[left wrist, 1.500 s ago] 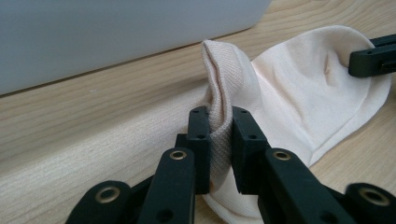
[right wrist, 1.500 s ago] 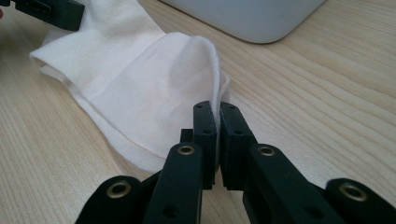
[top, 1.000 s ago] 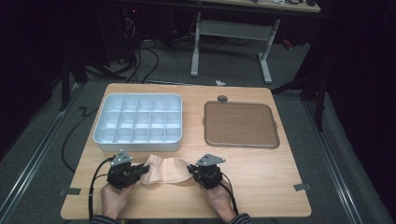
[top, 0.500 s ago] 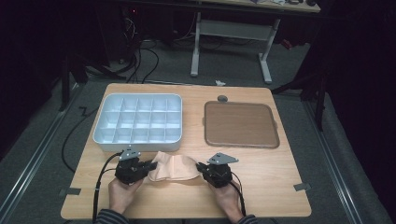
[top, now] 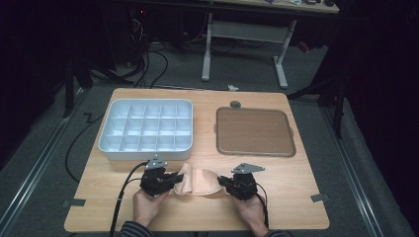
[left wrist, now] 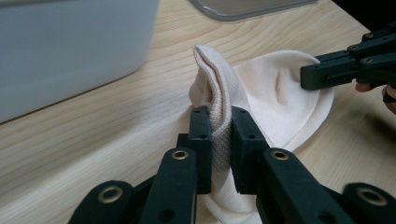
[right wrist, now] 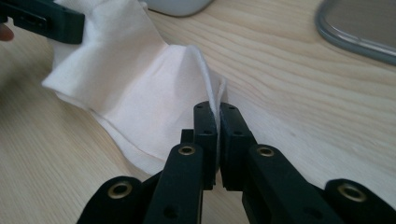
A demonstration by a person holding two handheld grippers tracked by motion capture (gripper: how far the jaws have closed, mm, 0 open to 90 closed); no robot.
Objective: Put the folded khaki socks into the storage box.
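Note:
A pale peach sock [top: 198, 180] lies near the table's front edge, stretched between both grippers. My left gripper [top: 174, 180] is shut on its ribbed end; in the left gripper view the ribbed fabric [left wrist: 219, 116] stands pinched between the two black jaws. My right gripper [top: 222, 181] is shut on the opposite, thinner edge [right wrist: 205, 88], seen clamped in the right gripper view. The right gripper's jaws [left wrist: 345, 70] show at the far side of the sock in the left gripper view. The left gripper's jaws [right wrist: 46, 18] show at the top left of the right gripper view.
A white divided organiser tray [top: 146, 129] stands behind the sock on the left. A flat brown tray [top: 254, 131] with a grey rim lies on the right. A small round grey object [top: 235, 104] sits behind it. Tape marks the table's front corners.
Both hands have slid to the right along the front of the table, carrying the sock with them. The grips on the sock have stayed the same.

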